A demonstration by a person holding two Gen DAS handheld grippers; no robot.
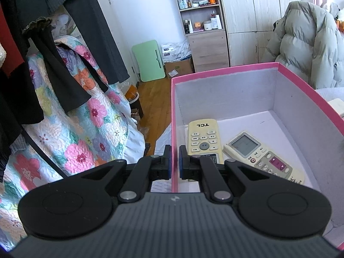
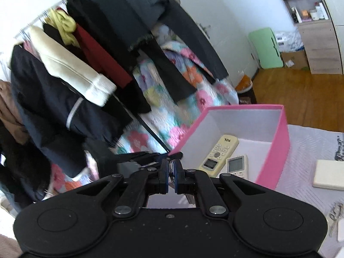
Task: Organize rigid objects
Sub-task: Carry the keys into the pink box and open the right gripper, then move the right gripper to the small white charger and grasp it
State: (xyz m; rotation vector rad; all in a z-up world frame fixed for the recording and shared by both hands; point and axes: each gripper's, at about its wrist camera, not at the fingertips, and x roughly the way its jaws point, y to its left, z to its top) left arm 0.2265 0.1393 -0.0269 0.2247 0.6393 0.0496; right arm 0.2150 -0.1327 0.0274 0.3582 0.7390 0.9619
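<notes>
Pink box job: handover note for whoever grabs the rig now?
Left gripper: shut on the pink box, fingers either side of its near-left wall.
Right gripper: shut on a black clip, held in the air just outside the box's left wall.
In the box: yellowish remote and white remote, side by side on the bottom.
Outside: cream block lying on the cover right of the box.
Done: both remotes packed.
Left: probably drop the clip in, then the block.
</notes>
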